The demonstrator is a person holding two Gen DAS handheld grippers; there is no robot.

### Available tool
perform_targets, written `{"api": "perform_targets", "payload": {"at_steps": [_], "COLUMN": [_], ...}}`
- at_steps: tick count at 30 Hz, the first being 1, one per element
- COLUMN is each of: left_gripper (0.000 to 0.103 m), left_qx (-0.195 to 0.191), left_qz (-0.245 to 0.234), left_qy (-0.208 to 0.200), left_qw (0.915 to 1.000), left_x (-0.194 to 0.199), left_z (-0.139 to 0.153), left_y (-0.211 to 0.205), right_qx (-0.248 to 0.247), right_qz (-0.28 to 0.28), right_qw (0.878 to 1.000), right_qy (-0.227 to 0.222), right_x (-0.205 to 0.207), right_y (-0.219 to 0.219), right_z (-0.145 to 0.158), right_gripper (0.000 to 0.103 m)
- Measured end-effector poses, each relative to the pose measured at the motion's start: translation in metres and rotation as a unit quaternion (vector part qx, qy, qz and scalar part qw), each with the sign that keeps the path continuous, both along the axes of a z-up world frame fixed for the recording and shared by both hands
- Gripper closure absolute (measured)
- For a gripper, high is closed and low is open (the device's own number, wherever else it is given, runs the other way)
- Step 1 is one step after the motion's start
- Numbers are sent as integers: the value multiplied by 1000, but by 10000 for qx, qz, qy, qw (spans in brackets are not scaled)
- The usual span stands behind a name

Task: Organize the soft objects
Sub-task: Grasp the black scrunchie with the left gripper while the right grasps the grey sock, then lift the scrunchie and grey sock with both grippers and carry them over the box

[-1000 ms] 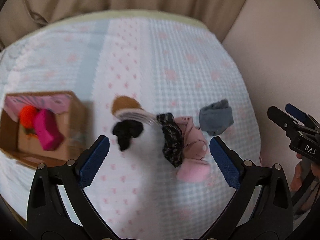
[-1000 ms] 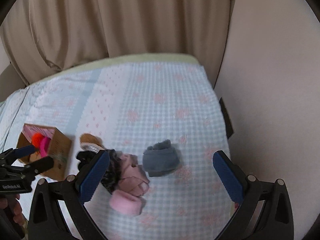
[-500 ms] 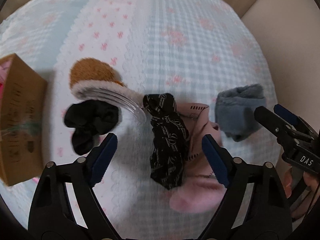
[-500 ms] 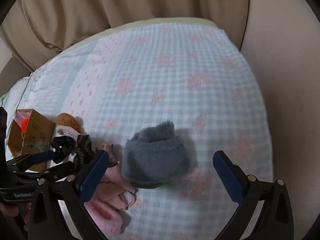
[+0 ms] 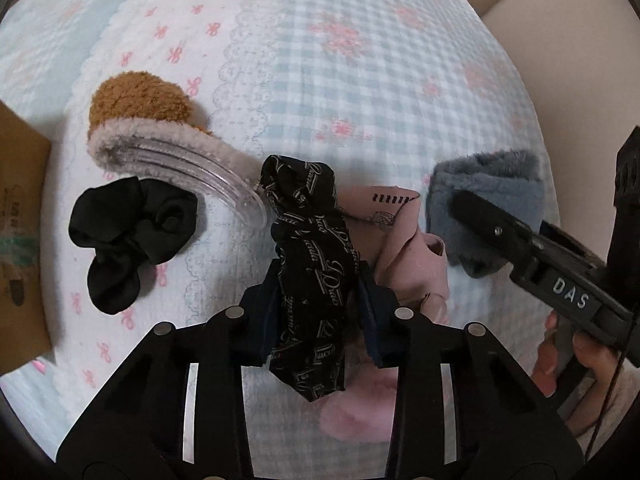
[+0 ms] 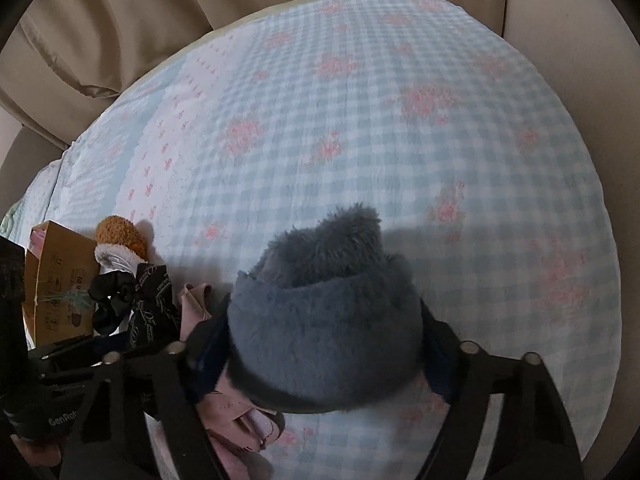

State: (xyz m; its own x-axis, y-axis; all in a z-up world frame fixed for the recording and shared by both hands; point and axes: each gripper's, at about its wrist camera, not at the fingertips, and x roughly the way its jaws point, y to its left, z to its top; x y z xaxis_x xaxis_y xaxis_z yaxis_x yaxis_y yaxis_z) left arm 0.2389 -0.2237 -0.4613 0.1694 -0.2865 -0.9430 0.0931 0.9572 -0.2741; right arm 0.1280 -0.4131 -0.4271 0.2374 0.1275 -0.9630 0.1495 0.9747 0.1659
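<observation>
Black scrunchie (image 5: 120,236), white-lettered black scarf (image 5: 310,256), grey fleece (image 6: 324,320), blue-gingham bedspread (image 5: 380,92).

You are looking down on a bedspread (image 5: 360,92) of pale blue-and-white check with pink flowers; toward its left side runs a white panel with small pink bows and a scalloped lace border. Beyond its far edge hangs a beige curtain (image 6: 160,20). A plain beige wall (image 6: 580,20) runs beyond its right edge.

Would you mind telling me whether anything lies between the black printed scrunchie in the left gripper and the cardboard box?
Yes. The left gripper is closed on the black printed scrunchie. Between it and the cardboard box at the left edge lies a plain black scrunchie, flat on the bedspread.
</observation>
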Motion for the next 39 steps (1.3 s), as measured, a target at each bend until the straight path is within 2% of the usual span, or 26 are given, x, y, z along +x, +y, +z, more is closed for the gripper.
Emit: {"api": "perform_targets", "payload": {"at_steps": [2,5,10,14,19,28,33,39], "left_gripper": [75,76,76,76,76,76,76,76], "left_qx": [-20,-70,-115,-157,-242,-241,-180,-42], "left_qz": [7,36,10,-16,-10,-18,147,458], "left_qy": [-3,-42,-165,-322,-618,-1229,-1540,-1768], "left_qw": [10000,10000,9998,9994,9978,9921,9878,9832], "left_x": [-1,-2,-5,-12,-24,-54,-71,-87], "left_z": [1,6,24,48,93,196,247,277], "left_y": [-2,-2,-4,-3,4,31,70,129], "right_qx": [-24,-8,-115,-303,-501,-1001,-1054,-779], "right_qz": [-13,-35,-22,-86,-121,67,305,539], "right_qw": [10000,10000,9999,9992,9978,9909,9874,9870], "right_qy": [-1,-19,-122,-237,-407,-893,-1141,-1299], "right_x": [-1,-4,-8,-10,-16,-31,-37,-35], "right_y": [-1,-3,-2,1,6,48,93,151], "right_z": [1,6,21,45,84,191,243,269], "right_gripper": [44,51,53,54,54,54,54,54]}}
